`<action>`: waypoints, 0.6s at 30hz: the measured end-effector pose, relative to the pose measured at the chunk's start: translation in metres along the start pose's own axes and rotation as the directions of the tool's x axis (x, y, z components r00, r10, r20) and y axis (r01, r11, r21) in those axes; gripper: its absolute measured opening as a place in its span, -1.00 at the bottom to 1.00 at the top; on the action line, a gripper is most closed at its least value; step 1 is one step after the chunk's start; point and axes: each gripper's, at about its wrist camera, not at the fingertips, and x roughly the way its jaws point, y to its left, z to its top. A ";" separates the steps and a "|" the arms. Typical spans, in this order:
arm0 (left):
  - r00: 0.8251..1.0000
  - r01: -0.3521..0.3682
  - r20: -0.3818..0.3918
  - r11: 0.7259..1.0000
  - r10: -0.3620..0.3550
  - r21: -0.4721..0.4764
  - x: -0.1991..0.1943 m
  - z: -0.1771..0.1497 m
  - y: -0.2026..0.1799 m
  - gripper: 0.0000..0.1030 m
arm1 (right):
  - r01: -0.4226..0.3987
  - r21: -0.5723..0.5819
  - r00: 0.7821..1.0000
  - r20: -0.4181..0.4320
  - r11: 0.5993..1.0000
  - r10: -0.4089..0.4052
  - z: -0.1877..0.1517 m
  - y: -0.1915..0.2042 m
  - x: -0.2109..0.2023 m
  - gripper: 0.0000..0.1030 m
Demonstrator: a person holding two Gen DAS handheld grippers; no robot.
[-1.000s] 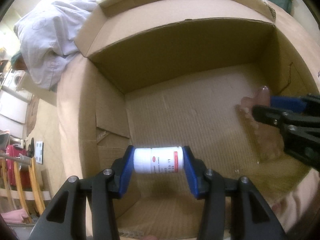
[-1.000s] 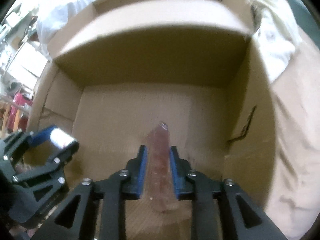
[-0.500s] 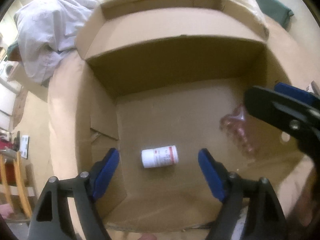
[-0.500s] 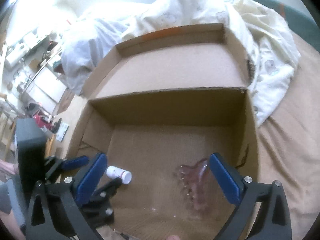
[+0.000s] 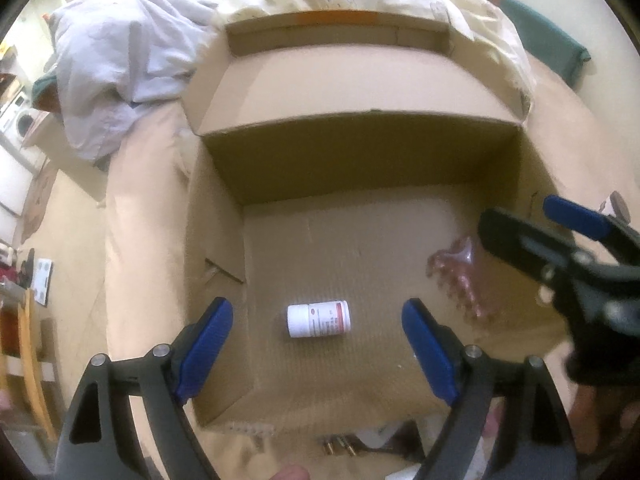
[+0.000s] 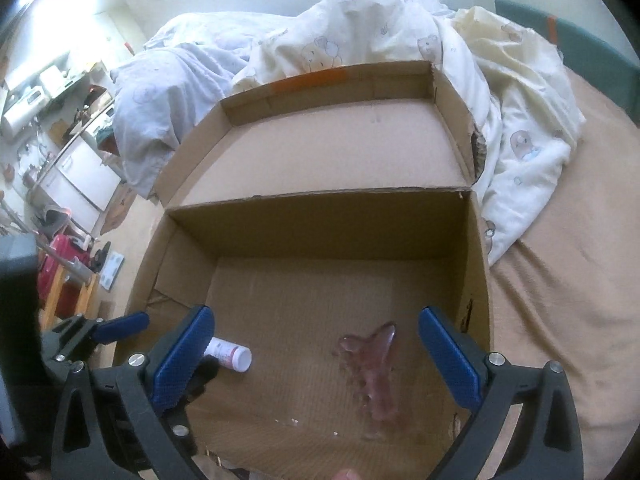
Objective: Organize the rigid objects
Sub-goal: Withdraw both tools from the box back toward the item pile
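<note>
A white pill bottle [image 5: 319, 320] with a red-marked label lies on its side on the floor of an open cardboard box [image 5: 360, 152]. My left gripper [image 5: 315, 306] hangs above it; its jaws are opening, the bottle shows between the blue pads, untouched. A pink see-through toothed plastic piece [image 6: 372, 364] lies flat on the box floor to the right. My right gripper [image 6: 317, 316] stands wide open above it, holding nothing. The right wrist view shows the bottle [image 6: 232, 354] partly behind the left finger. From the left wrist view, the pink piece [image 5: 460, 276] sits under the right gripper [image 5: 520, 212].
The box [image 6: 320, 224] sits on a bed with a tan sheet [image 6: 560, 280]; its back flap is folded outward. Rumpled white bedding [image 6: 360, 28] is piled behind the box. Small brass pieces [image 5: 340, 446] lie just outside its near wall. Furniture and floor lie far left.
Both grippers opened and let go: the bottle and the pink piece now lie on the box floor. Both grippers rose away from the floor, so more of the box and bed shows.
</note>
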 end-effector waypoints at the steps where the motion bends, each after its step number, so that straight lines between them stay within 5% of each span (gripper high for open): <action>1: 1.000 -0.003 0.002 1.000 0.003 -0.001 -0.003 -0.001 0.000 0.65 | 0.009 -0.007 1.000 0.000 1.000 -0.009 0.000 0.001 -0.001 1.00; 18: 1.000 0.014 -0.012 0.995 -0.015 -0.098 -0.054 -0.042 0.024 0.65 | 0.009 -0.050 1.000 -0.002 0.999 -0.009 -0.039 0.000 -0.062 1.00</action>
